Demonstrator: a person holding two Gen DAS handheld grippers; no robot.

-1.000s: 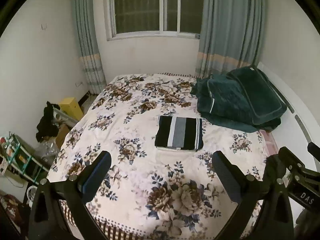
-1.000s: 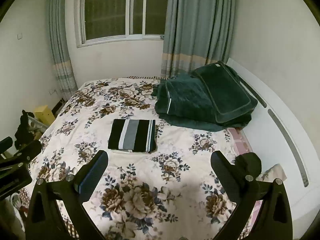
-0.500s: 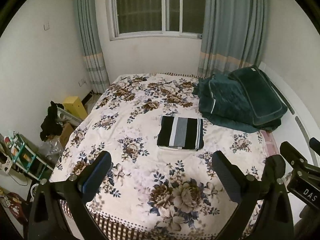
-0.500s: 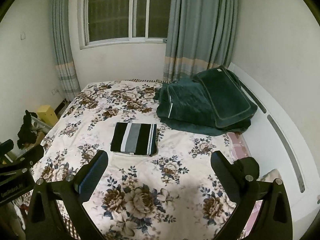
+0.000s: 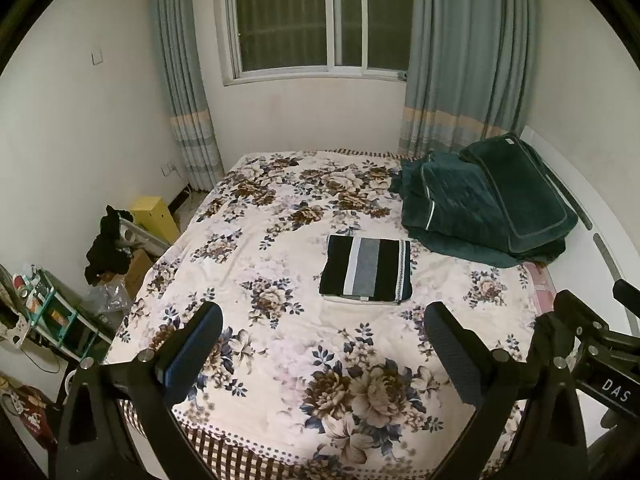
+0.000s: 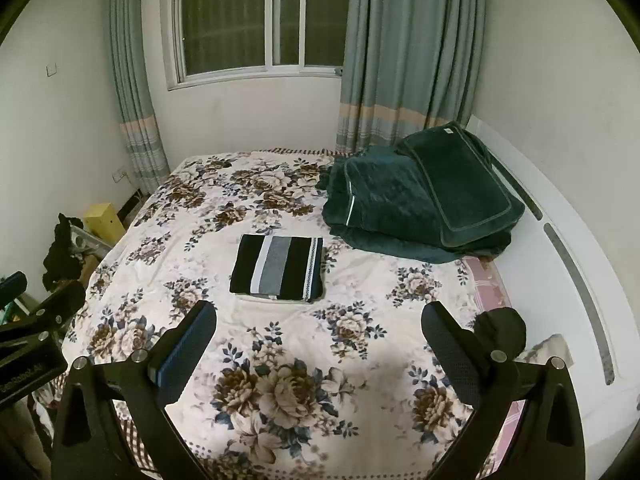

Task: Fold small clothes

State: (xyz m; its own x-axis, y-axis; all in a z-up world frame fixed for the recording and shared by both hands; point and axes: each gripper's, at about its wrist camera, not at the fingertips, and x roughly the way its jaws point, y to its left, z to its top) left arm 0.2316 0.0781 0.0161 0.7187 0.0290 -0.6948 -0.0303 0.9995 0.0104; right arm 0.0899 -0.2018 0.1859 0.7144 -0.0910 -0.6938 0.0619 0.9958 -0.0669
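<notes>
Pulled back and lifted over the last second: more floor, more wall and more of the bed's [image 5: 280,364] near edge now in both views, and the shirt [image 5: 367,270] smaller and farther off. Lies as a neat striped rectangle on the floral cover, mid-bed, flat, edges squared, just short of the green blanket [image 5: 484,204] piled at the headboard side, not touching it. Reads as a finished fold with both tools retreating, so this piece probably done and nothing left but to fetch another garment, if any; none plain on the bed, though a dark bundle [image 6: 502,328] near the right edge could be cloth, too dim to tell. Left gripper [image 5: 322,340] held high above the foot of the bed, aimed forward and slightly down, fingers spread wide, nothing between them. Right gripper [image 6: 318,338] alongside it at like height and tilt, likewise gaping and empty; its body just visible at the right rim of the left view, the left one's at the left rim of the right view. Neither touching cover nor shirt.
</notes>
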